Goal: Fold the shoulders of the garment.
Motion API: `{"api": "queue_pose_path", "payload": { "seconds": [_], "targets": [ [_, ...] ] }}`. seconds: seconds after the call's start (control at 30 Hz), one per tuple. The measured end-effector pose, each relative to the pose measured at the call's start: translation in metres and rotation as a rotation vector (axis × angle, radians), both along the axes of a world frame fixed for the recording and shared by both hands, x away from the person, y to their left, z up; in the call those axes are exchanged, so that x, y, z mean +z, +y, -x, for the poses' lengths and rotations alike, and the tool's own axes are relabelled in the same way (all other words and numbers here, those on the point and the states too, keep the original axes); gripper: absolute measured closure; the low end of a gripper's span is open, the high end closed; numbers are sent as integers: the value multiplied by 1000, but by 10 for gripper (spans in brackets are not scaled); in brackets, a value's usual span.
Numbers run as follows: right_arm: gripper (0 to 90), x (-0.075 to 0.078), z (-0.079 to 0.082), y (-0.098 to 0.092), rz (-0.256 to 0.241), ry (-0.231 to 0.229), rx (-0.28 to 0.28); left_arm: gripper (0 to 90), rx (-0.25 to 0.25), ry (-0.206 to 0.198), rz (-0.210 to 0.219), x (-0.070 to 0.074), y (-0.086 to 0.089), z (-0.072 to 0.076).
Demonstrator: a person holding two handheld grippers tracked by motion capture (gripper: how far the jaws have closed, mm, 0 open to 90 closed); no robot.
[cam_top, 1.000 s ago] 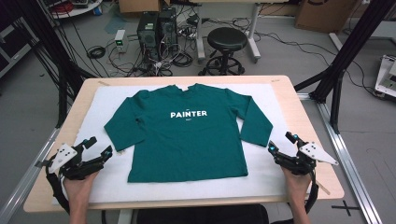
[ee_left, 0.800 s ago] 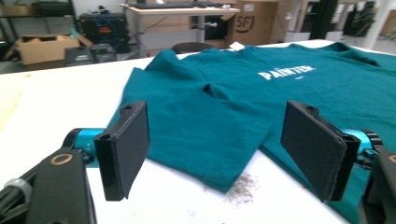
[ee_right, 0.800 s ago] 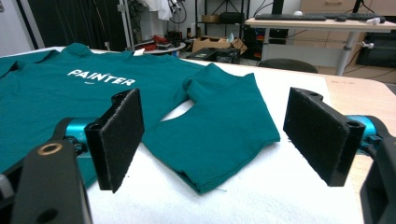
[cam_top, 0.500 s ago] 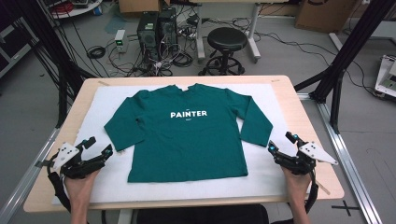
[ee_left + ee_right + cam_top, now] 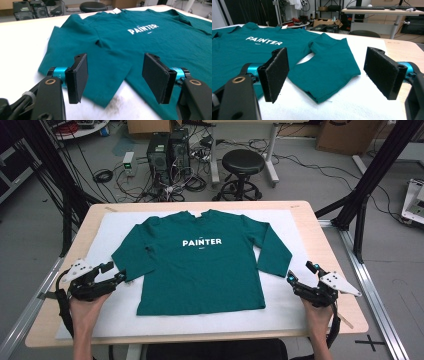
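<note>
Nearest the person, both hands are parked at the front edge of the table [image 5: 327,232], one at each lower corner of the shirt [image 5: 200,265]. The left gripper [image 5: 116,274] sits just off the shirt's left cuff, jaws spread wide with nothing between them. In the left gripper view that sleeve end [image 5: 105,82] lies flat right in the gap ahead of the pads, not yet touched. The right gripper [image 5: 301,275] is open as well, just beside the other cuff; in the right gripper view the hemmed end of that sleeve [image 5: 329,75] lies between the jaws and a little beyond them.

Moving up from the cuffs, the shirt is spread face-up on a white mat [image 5: 115,227], sleeves angled down and out from the body, white lettering [image 5: 201,242] across the chest, collar at the far side.

This looks like light, limp knit cloth: it will sag and fold the moment it is lifted, and a single layer could slide on the mat. The cuffs are the natural hold, pinching both layers at the hem. Past the table stand a stool [image 5: 243,162] and computer towers [image 5: 167,150].
</note>
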State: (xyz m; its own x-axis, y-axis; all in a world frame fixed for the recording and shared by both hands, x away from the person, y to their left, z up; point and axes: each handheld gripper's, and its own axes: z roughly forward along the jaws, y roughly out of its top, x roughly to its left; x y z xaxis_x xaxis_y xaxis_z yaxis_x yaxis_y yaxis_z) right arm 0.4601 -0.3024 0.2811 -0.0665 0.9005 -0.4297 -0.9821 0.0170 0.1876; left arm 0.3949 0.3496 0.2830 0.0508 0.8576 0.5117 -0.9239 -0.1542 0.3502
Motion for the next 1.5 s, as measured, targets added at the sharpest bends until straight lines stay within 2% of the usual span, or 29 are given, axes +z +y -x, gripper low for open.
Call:
{"api": "queue_pose_path", "payload": {
  "seconds": [0.07, 0.2, 0.27, 0.5, 0.63, 0.8, 0.87, 1.03, 1.17, 1.23, 1.43, 1.5],
  "targets": [
    [207, 0, 0, 0, -1, -2, -2, 434, 31, 7, -26, 7, -6, 6],
    [207, 0, 0, 0, -3, -3, -2, 454, 93, 40, -44, 21, -18, 11],
    [207, 0, 0, 0, -4, -2, -2, 472, 118, 58, -59, 25, -23, 9],
    [207, 0, 0, 1, -5, 3, -5, 515, 215, 158, -60, 31, -33, -4],
    [207, 0, 0, 1, -4, 3, -8, 526, 221, 223, -41, 37, -33, -15],
    [207, 1, 0, 1, -8, 9, -6, 525, 231, 275, -31, 43, -32, -26],
    [207, 1, 0, 1, -9, 9, -9, 524, 249, 282, -26, 44, -34, -29],
    [207, 1, 0, 2, -14, 11, -15, 523, 251, 283, -23, 45, -35, -31],
    [207, 1, 1, 2, -15, 14, -18, 530, 272, 290, -4, 46, -36, -35],
    [207, 1, 1, 2, -18, 17, -15, 539, 271, 281, 0, 45, -37, -36],
    [207, 2, 1, 2, -24, 19, -18, 627, 268, 262, 34, 44, -37, -38],
    [207, 2, 1, 2, -24, 19, -23, 656, 282, 252, 28, 43, -37, -38]
  ]
}}
